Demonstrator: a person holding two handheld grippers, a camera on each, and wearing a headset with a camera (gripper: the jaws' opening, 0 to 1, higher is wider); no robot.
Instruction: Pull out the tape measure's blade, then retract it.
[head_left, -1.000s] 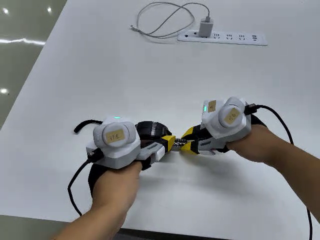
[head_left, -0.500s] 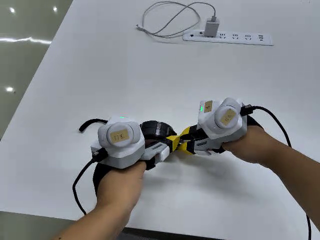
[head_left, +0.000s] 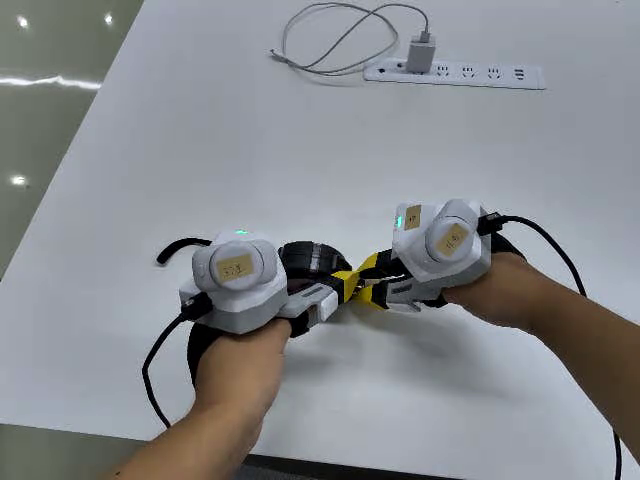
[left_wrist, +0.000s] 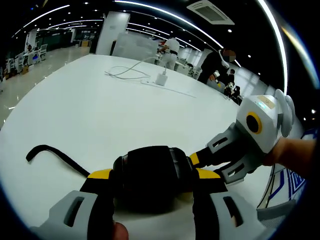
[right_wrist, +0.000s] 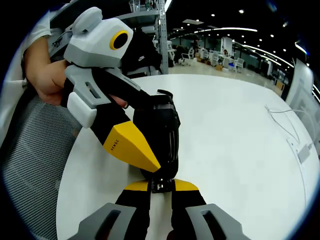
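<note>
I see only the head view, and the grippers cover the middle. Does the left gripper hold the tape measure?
Observer: Yes. In the left gripper view, the left gripper presses both sides of the black tape measure.
Operator: And the right gripper?
Observer: Its own view shows it shut on the end hook.
Operator: Is the blade out already?
Observer: No; the end hook sits against the tape measure's mouth, with no blade length showing.

A charger sits plugged into a power strip on the white table.
</note>
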